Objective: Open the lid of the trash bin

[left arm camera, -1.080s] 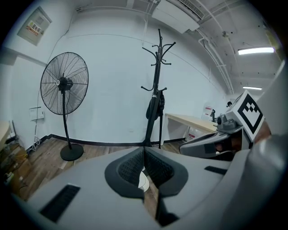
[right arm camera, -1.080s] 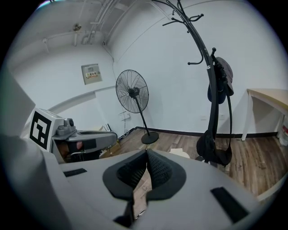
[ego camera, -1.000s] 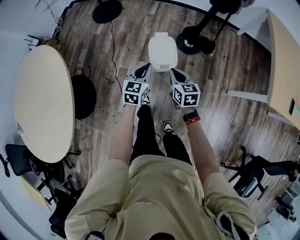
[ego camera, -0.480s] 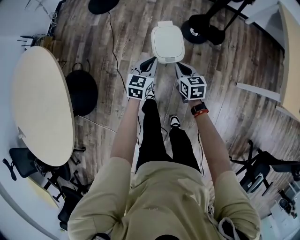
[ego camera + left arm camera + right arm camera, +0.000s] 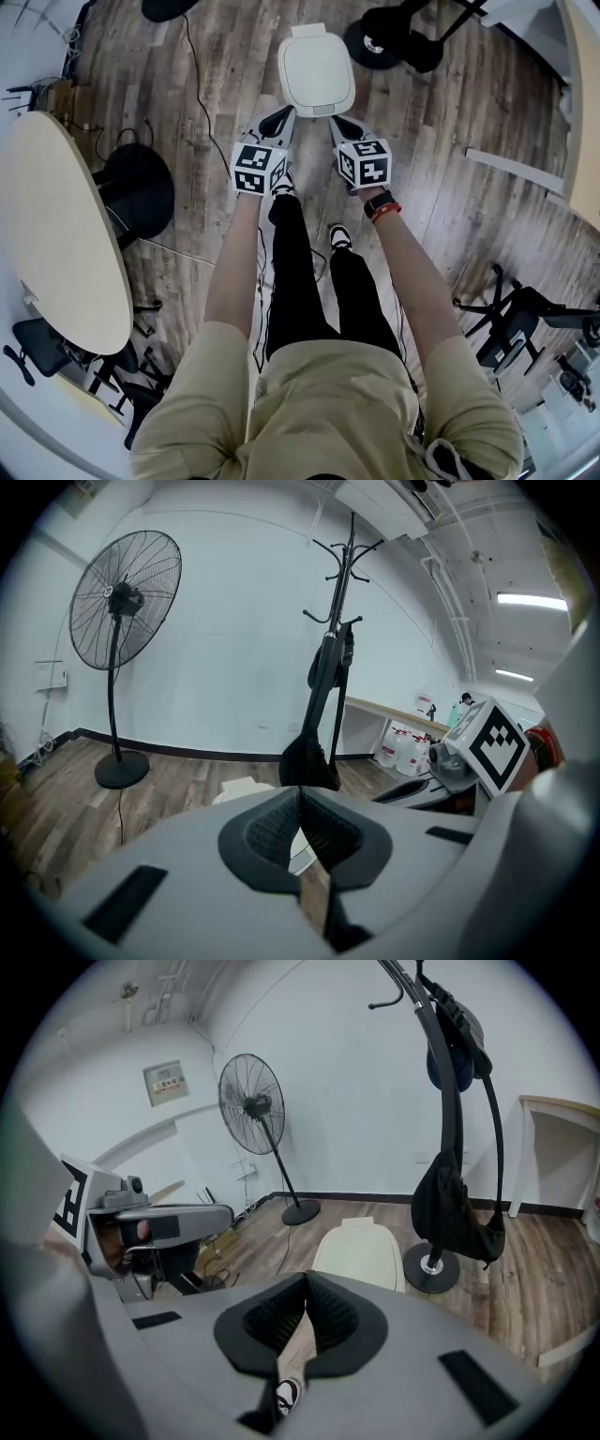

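Observation:
A white trash bin [image 5: 316, 75] stands on the wooden floor ahead of me, its lid [image 5: 362, 1252] down and flat. My left gripper [image 5: 281, 118] hovers just short of the bin's near left corner, jaws shut with nothing between them. My right gripper [image 5: 340, 125] hangs by the near right corner, also shut and empty. In the left gripper view only a sliver of the trash bin [image 5: 246, 789] shows past the closed left gripper [image 5: 300, 803]. In the right gripper view the closed right gripper [image 5: 306, 1293] points at the bin.
A coat stand with a dark bag [image 5: 455, 1208] rises right behind the bin, its round base [image 5: 380, 42] on the floor. A pedestal fan [image 5: 120, 611] stands at back left. An oval table [image 5: 56, 234], a black bag [image 5: 136, 192] and office chairs [image 5: 511, 323] ring the area.
Both grippers stay side by side near the bin's front edge. The person and the view have shifted, so the bin sits slightly further left and higher in the head view.

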Action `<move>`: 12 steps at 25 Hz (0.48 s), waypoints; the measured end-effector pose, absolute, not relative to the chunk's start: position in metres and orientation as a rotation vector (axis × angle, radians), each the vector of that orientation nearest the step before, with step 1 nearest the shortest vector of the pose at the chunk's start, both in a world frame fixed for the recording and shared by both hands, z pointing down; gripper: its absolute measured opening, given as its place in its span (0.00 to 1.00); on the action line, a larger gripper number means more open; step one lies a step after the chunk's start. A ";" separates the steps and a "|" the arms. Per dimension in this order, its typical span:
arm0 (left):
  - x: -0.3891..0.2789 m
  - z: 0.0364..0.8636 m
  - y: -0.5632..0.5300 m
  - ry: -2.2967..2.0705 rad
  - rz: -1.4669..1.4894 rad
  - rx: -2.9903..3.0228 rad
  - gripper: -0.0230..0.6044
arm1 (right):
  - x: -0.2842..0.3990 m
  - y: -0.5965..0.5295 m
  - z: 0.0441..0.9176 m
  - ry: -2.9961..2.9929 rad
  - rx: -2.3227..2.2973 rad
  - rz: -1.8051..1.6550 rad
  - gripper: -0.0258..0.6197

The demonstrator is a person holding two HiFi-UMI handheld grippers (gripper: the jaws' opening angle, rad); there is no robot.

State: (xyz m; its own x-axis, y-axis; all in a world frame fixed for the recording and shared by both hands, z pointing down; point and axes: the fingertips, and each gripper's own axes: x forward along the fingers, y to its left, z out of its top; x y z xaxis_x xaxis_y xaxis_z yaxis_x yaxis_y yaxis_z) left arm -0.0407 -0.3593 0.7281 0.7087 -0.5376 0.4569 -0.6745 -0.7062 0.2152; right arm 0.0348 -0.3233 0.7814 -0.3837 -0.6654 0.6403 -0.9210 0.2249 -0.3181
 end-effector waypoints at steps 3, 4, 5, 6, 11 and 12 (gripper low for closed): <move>-0.041 0.749 -0.363 -0.927 0.528 2.542 0.08 | 0.034 -0.326 0.808 -2.119 1.446 0.972 0.04; -0.040 0.754 -0.363 -0.920 0.531 2.541 0.08 | 0.033 -0.326 0.815 -2.115 1.437 0.978 0.04; -0.041 0.760 -0.364 -0.913 0.533 2.541 0.08 | 0.031 -0.326 0.823 -2.110 1.430 0.984 0.04; -0.041 0.765 -0.365 -0.906 0.534 2.542 0.08 | 0.030 -0.327 0.830 -2.106 1.424 0.990 0.04; -0.045 0.793 -0.372 -0.889 0.535 2.544 0.08 | 0.021 -0.331 0.866 -2.087 1.385 0.997 0.04; -0.045 0.798 -0.374 -0.883 0.535 2.544 0.08 | 0.021 -0.334 0.872 -2.083 1.385 0.996 0.04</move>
